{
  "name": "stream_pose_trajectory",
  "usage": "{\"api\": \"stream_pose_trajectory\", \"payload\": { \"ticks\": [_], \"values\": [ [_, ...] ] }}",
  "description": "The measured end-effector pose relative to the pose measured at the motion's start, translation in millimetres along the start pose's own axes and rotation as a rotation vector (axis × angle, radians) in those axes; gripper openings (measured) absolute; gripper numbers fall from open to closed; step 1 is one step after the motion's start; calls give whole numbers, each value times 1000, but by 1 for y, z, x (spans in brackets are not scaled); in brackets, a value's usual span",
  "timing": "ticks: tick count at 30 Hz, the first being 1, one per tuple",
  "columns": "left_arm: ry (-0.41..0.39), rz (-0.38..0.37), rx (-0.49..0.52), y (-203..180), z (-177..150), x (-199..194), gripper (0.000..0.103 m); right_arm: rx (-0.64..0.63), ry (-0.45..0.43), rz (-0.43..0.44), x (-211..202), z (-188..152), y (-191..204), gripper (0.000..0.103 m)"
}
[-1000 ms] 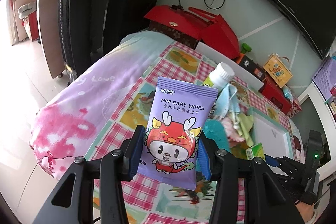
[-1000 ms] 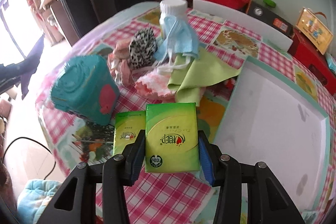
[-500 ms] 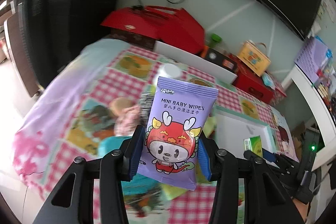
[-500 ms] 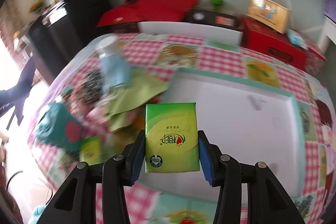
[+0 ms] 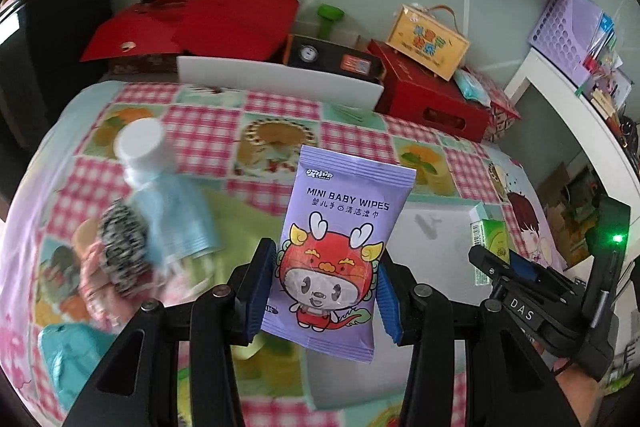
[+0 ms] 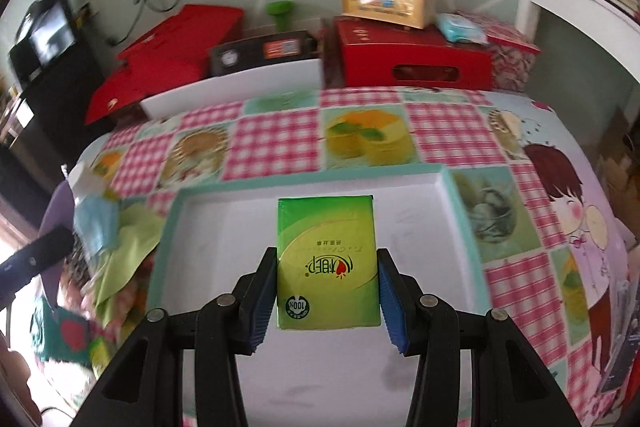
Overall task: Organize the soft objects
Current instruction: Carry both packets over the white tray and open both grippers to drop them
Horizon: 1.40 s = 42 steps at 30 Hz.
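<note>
Left wrist view
Left gripper (image 5: 326, 301): closed on a purple pack of mini baby wipes (image 5: 340, 247), which is held upright between the blue finger pads (image 5: 260, 295).
Pack: raised above the checked tablecloth (image 5: 276, 131), printed with a red cartoon dragon.
Pile at left: a white-capped bottle (image 5: 140, 155), a light blue face mask (image 5: 180, 215) and a black-and-white patterned item (image 5: 124, 251) are seen blurred together.
Right gripper (image 5: 516, 267): seen at the right edge, clamped on a green tissue pack (image 5: 494, 247).

Right wrist view
Right gripper (image 6: 328, 301): closed on the green tissue pack (image 6: 328, 263), which is gripped by both sides.
Tissue pack: held over the white tray (image 6: 208, 247), whose rim is edged in teal.
Tray: set on the tablecloth (image 6: 276, 143).
Left of tray: a green cloth (image 6: 128, 251) and the blue mask (image 6: 96, 223) are seen, blurred.
</note>
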<state>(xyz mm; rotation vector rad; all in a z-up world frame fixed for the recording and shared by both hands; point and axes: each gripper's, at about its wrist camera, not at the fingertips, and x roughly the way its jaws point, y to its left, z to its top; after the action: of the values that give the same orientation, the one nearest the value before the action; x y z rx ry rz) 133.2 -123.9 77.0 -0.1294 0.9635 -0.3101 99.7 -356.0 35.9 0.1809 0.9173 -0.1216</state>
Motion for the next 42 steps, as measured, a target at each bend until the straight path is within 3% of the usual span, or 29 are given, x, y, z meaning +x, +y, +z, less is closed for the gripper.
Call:
{"api": "stream_pose_trajectory", "payload": {
  "ticks": [8,15,19,29,32,35,42],
  "values": [
    [42,12,-33,-33,7,44,49,55,13,-17,19,8,-30,50],
    [114,52,-106,-46,-5,87,49,88,61,-52,36,0,-49,50],
    [137,73,-84,-52,-17,103,49,88,75,-63,41,-4,-57,50],
    [174,75,-43,-61,-26,110,49,105,104,-69,49,-7,-63,50],
    [184,87,-44,-60,-26,109,55,114,106,-77,47,-6,-63,52],
    [179,100,-51,-58,-26,106,59,108,103,-87,45,-6,-61,61],
    [155,119,-66,-54,-23,98,60,75,91,-104,40,-5,-55,66]
  ]
}}
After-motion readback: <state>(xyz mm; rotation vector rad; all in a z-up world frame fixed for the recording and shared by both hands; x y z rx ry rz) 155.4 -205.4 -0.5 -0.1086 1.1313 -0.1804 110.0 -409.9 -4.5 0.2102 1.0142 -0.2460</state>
